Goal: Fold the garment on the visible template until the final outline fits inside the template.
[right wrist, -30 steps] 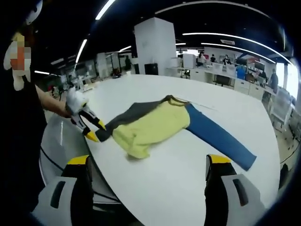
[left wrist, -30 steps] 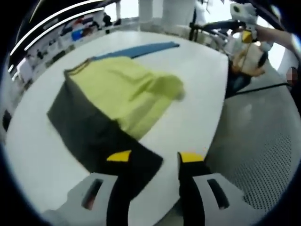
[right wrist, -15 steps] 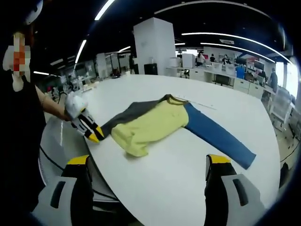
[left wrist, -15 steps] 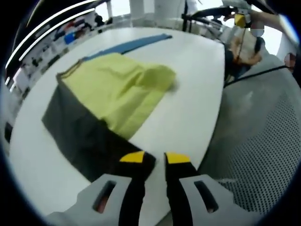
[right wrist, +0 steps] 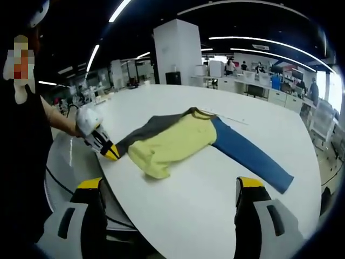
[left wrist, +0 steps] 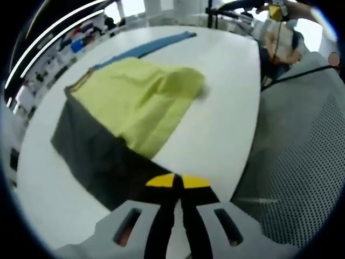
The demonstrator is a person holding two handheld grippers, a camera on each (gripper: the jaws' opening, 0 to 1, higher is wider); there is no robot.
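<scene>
A garment lies spread on the white round table (right wrist: 215,216): a yellow body (left wrist: 135,102), a dark grey part (left wrist: 99,154) and a long blue sleeve (left wrist: 156,46). My left gripper (left wrist: 178,181) is at the table's near edge, its jaws shut on the dark grey corner. In the right gripper view the garment (right wrist: 172,143) lies mid-table with the blue sleeve (right wrist: 248,156) stretching right. There the left gripper (right wrist: 110,152) pinches the grey end at the left rim. My right gripper (right wrist: 170,184) stands open above the near table edge, well short of the cloth.
A person in dark clothes (right wrist: 27,162) stands at the left of the table. A grey perforated surface (left wrist: 302,162) lies beyond the table's rim. Desks and a white pillar (right wrist: 178,54) stand far behind. Bare tabletop surrounds the garment.
My left gripper's jaws have gone from wide apart to shut on the dark grey corner. The right gripper and the rest of the garment have hardly moved.
</scene>
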